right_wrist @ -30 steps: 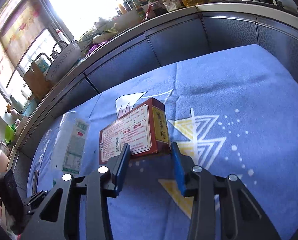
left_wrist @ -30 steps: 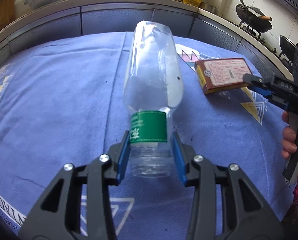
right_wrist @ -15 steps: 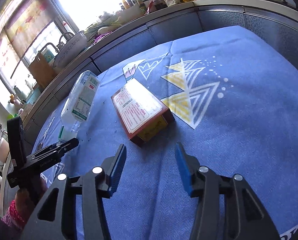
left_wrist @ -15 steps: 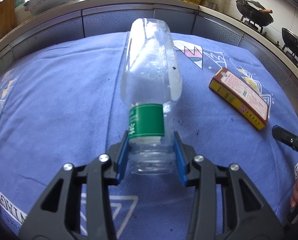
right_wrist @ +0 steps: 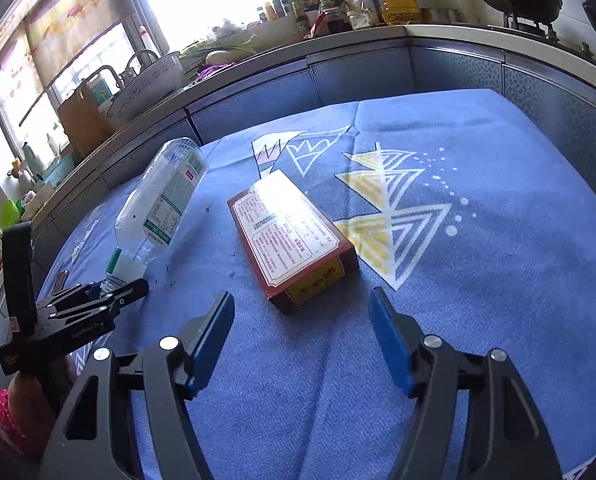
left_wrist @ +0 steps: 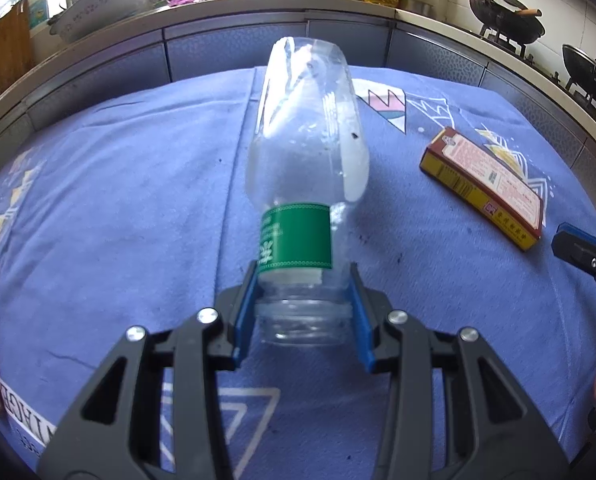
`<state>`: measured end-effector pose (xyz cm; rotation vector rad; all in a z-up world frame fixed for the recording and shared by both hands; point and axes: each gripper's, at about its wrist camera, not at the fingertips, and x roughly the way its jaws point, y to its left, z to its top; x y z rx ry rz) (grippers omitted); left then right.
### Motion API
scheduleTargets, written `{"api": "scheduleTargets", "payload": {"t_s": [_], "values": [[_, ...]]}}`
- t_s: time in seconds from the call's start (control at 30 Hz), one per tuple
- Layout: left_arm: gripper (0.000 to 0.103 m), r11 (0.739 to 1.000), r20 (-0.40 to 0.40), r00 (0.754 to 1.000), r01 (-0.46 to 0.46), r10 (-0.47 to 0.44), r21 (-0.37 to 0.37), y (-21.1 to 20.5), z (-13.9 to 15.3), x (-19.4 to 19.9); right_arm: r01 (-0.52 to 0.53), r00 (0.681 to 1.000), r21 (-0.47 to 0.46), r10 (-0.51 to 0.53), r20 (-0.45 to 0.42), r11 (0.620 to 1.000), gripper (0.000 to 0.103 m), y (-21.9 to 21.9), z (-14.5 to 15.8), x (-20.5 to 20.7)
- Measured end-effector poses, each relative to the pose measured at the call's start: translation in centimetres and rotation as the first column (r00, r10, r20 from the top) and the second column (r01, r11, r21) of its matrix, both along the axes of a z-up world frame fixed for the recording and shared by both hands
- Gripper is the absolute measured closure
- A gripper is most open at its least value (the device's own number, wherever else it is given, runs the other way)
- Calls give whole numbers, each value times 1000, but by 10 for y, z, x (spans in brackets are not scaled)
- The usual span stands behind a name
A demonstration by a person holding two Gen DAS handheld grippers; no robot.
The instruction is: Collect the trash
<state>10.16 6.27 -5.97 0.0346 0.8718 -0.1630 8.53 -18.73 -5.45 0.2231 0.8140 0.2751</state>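
Left gripper (left_wrist: 303, 312) is clamped on the neck end of the clear plastic bottle (left_wrist: 305, 168), blue pads pressing both sides just below the green label (left_wrist: 296, 242). Bottle's bottom points away from the cam, out over the blue cloth (left_wrist: 118, 184); in the right wrist view it looks tilted, base higher than neck. White characters on the green band, too small to read. Long white panel (right_wrist: 174, 196) of fine print w/ a small red patch on the bottle's side, text not legible.

Right gripper (right_wrist: 301, 340): jaws have just been opening, now stand wide w/ nothing between them, hanging over bare cloth just short of the red box (right_wrist: 292, 240). Box lies flat, near end toward the gripper, not touching the pads. Top face is a cream panel of dense print, glare washing out the far half; yellow end face (right_wrist: 317, 280) has dark marks, unreadable. Yellow long side w/ a barcode-like block shows in the left view.

Room: open cloth right of the box over the yellow-white triangle print (right_wrist: 393, 216), and plenty left of the bottle. Counter front (right_wrist: 361, 80) bounds the far edge. Bottle and box lie near each other, a strip of cloth between. Left gripper's body carries small pale lettering, too blurred to make out.
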Motion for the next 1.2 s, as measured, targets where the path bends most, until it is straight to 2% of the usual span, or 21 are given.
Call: {"api": "scheduleTargets", "payload": {"t_s": [0.1,0.33,0.47,0.6,0.67,0.7,0.73,0.83,0.93,1.07,1.13,1.2], "values": [[63,1000,13,1000,5,-6,13,-1,-1,-2,17,999,0,-17,-30,1000,34,-1,-9,1],[63,1000,30,1000,7,-7,9,-1,-2,-5,13,1000,-25,-13,-6,1000,32,1,-12,-2],[63,1000,34,999,8,-8,5,0,-2,-6,5,1000,-43,-4,18,999,28,6,-15,-6],[62,1000,36,999,11,-11,-5,2,-2,-8,-17,1000,-5,18,16,1000,19,4,-16,-6],[60,1000,35,999,13,-12,-15,3,-2,-9,-51,999,7,51,15,999,11,6,-15,-5],[54,1000,33,999,15,-14,-21,4,-2,-9,-71,997,7,71,12,997,5,8,-16,-4],[48,1000,31,999,14,-13,-25,5,-2,-9,-86,996,-5,86,8,996,3,12,-15,-4],[45,999,30,999,12,-10,-43,9,-2,-8,-82,997,-61,83,5,995,3,21,-15,-5],[45,998,31,999,9,-7,-63,12,-2,-9,-79,997,-41,80,7,996,3,18,-15,-5],[42,996,31,999,19,-16,-83,14,-2,-9,-75,997,-58,76,5,995,3,19,-16,-4],[35,995,28,999,28,-26,-100,15,-2,-9,-74,997,-65,74,1,995,3,20,-16,-4],[33,991,26,999,29,-26,-130,19,-1,-9,-75,997,-73,75,-4,994,3,21,-16,-3]]}}
